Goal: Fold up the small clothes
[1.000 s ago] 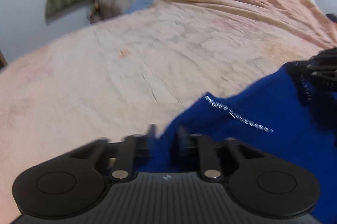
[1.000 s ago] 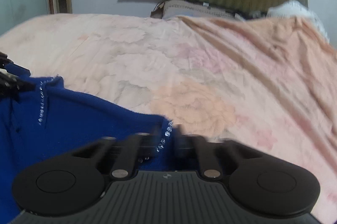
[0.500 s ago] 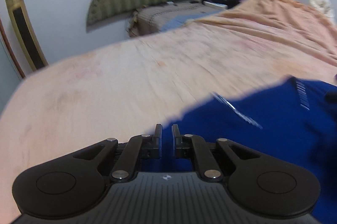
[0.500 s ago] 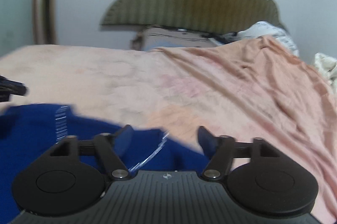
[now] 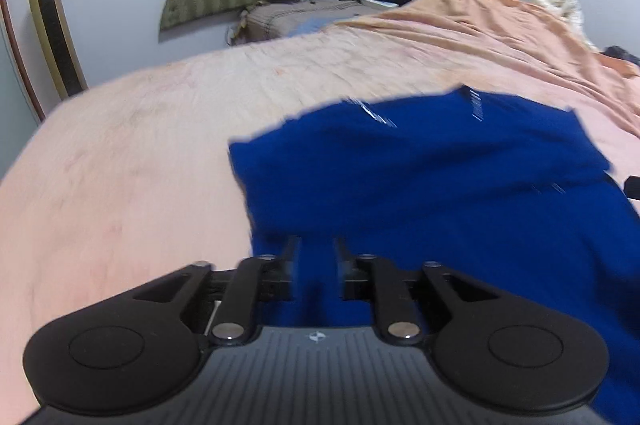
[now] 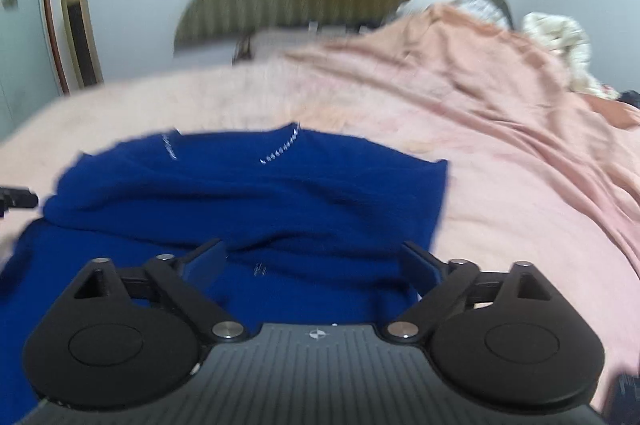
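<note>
Bare pink bedspread [image 5: 120,165] around folded blue garment [image 5: 420,185], left tool [image 5: 316,257] slightly apart, right tool [image 6: 316,261] wide apart.

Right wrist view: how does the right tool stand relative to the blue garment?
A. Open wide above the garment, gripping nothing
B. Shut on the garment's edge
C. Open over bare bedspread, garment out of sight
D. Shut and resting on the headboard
A: the right tool has its fingers spread far apart, with the blue garment lying on the pink bedspread visible between them and no cloth pinched.
</note>
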`<state>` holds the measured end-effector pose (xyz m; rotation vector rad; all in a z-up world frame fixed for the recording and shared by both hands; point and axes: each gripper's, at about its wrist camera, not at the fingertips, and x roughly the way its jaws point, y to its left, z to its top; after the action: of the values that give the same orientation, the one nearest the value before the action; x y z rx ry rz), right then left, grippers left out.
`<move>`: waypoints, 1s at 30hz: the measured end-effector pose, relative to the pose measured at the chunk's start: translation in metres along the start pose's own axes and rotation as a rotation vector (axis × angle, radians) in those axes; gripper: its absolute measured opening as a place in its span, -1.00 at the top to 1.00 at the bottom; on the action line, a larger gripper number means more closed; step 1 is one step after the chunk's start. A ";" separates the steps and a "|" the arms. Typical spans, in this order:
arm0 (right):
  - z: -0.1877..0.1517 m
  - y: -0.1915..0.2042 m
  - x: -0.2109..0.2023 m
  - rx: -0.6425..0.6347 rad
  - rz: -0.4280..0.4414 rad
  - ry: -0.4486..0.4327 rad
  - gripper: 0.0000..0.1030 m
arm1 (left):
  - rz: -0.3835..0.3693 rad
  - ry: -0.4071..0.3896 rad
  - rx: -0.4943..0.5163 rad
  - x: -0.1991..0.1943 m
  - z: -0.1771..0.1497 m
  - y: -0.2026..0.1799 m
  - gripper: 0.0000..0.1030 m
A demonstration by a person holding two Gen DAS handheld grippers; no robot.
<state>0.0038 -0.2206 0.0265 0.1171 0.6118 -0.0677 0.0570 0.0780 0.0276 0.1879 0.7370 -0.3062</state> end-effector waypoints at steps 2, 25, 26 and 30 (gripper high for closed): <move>-0.021 -0.008 -0.030 0.041 0.018 -0.026 -0.90 | -0.043 0.009 -0.025 -0.016 -0.024 0.001 -0.01; -0.117 0.034 -0.071 -0.184 -0.257 -0.169 -0.87 | 0.392 -0.118 0.220 -0.034 -0.123 -0.068 -0.21; -0.117 0.035 -0.072 -0.195 -0.272 -0.170 -0.87 | 0.392 -0.117 0.210 -0.034 -0.122 -0.066 -0.21; -0.113 0.025 -0.077 -0.178 -0.291 -0.141 -0.73 | 0.319 -0.099 0.114 -0.056 -0.116 -0.049 -0.22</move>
<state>-0.1212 -0.1788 -0.0187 -0.1490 0.4883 -0.3002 -0.0715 0.0759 -0.0215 0.3906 0.5807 -0.0531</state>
